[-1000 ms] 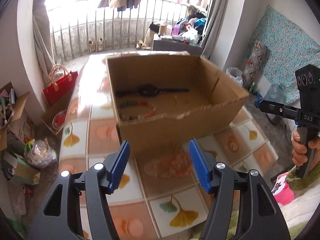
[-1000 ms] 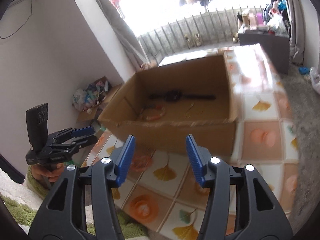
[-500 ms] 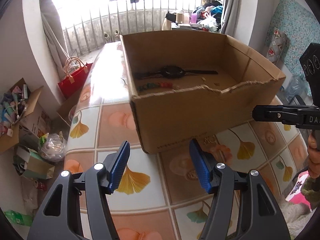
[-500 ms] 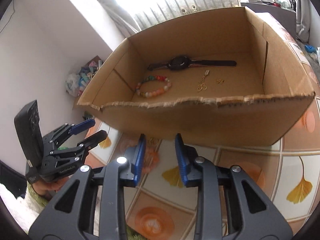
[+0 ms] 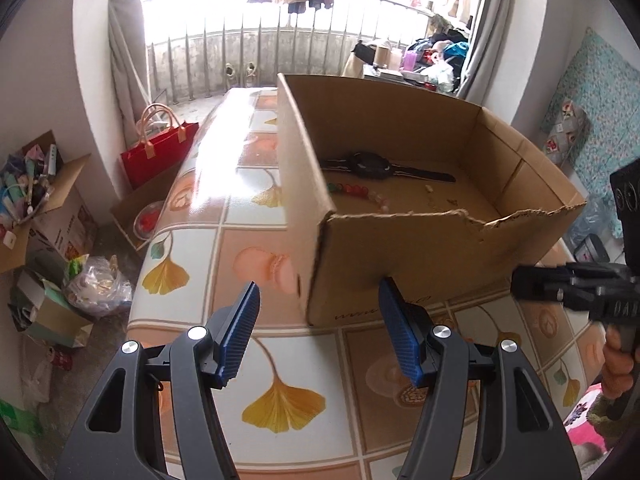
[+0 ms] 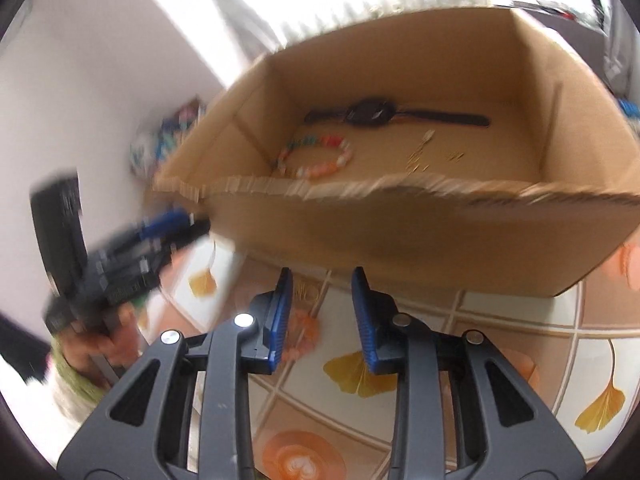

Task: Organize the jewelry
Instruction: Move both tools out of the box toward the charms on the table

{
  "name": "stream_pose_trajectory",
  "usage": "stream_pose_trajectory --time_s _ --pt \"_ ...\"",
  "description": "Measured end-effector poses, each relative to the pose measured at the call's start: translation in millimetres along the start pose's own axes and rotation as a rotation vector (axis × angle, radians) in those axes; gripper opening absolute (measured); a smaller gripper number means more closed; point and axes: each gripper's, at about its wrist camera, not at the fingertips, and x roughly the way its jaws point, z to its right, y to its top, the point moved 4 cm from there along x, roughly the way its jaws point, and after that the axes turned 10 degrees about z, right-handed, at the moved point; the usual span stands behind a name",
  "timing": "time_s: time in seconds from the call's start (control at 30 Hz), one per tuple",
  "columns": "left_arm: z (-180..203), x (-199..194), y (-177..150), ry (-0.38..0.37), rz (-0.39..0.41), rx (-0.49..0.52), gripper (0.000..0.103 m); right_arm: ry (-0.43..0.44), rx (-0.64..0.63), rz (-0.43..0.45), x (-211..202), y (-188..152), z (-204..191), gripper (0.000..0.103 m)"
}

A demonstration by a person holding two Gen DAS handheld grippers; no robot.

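While the left gripper (image 5: 318,330) hangs wide and empty and the right gripper (image 6: 322,314), jaws just narrowed, grips nothing, the bead bracelet (image 6: 316,156) on the cardboard box (image 6: 400,236) floor beside the watch (image 6: 372,113) looks light, limp and rollable, best pinched across one strand.

1. My right gripper (image 6: 322,314) sits nearer the open brown cardboard box (image 6: 420,236), its torn front rim now filling the right wrist view.
2. My right jaws have just been closing; they stand narrower, nothing between them.
3. My left gripper (image 5: 316,330) has shifted so the box's near corner now stands between its blue fingertips (image 5: 240,320) in the left wrist view.
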Motion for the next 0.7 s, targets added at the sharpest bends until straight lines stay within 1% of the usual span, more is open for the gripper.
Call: stream_pose_trajectory --time_s 0.1,0.2,0.3,0.37,0.4,0.43,0.47,0.5,0.53,0.6,0.7 --pt "-1 0 -10 -0.001 -0.033 -0.007 0.060 -0.040 -0.128 -0.065 16 -19 -16 0.030" --pt "0 -1 -23 -0.011 -0.076 -0.011 0.060 -0.065 -0.230 -0.108 26 -33 -29 0.030" --pt "6 -3 -37 -0.014 -0.116 0.002 0.060 -0.114 -0.325 -0.134 36 -41 -37 0.028" --pt "11 -4 -46 -0.013 -0.134 0.016 0.060 -0.138 -0.375 -0.130 38 -44 -43 0.027" --pt "12 -4 -49 -0.012 -0.139 0.021 0.060 -0.148 -0.392 -0.131 39 -44 -44 0.021" --pt "14 -4 -53 -0.012 -0.146 0.029 0.060 -0.157 -0.410 -0.130 40 -45 -47 0.018" --pt "17 -4 -56 -0.010 -0.152 0.039 0.061 -0.144 -0.408 -0.134 40 -46 -48 0.009" --pt "19 -3 -59 -0.009 -0.156 0.046 0.061 -0.138 -0.401 -0.135 41 -47 -49 0.009" --pt "22 -4 -61 -0.003 -0.152 0.061 0.065 -0.135 -0.396 -0.133 41 -47 -49 0.009" --pt "27 -4 -64 0.004 -0.149 0.092 0.067 -0.109 -0.364 -0.114 39 -46 -50 0.009" --pt "34 -4 -69 0.008 -0.145 0.123 0.070 -0.073 -0.305 -0.067 33 -27 -52 0.008"
